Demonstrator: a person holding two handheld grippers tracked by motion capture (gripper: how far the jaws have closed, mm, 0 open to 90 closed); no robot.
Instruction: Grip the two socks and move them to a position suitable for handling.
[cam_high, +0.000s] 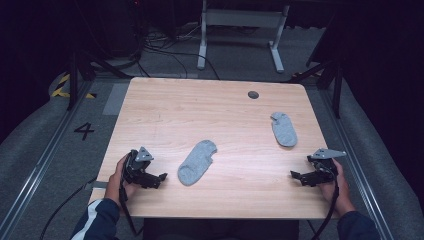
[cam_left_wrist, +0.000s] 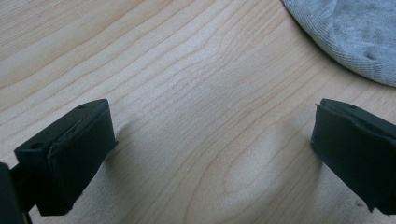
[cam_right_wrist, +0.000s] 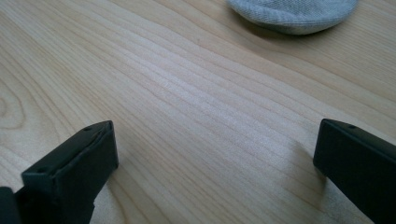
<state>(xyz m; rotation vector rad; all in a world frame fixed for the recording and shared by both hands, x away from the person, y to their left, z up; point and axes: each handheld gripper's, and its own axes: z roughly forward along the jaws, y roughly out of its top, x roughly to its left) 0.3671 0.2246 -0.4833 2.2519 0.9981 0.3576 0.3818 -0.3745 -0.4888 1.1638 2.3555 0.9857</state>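
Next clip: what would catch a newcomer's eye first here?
Two grey socks on the pale wooden table: the near sock lies at the middle, close to the left tongs, and the far sock lies toward the right edge, beyond the right tongs. Both tongs rest low at the near edge, open, holding nothing.

The worktop (cam_high: 235, 125) is pale wood with fine wavy brown grain and a small dark grey disc (cam_high: 253, 94) near its far edge. Both socks (cam_high: 197, 162) (cam_high: 283, 128) are plain heathered light grey knit. Each hand-held gripper (cam_high: 161, 178) (cam_high: 296, 176) is black, with a grey plate on top. The person's sleeve (cam_high: 97, 219) is dark blue with a white stripe. The floor (cam_high: 30, 145) is grey carpet, marked with a black "4" (cam_high: 84, 130).
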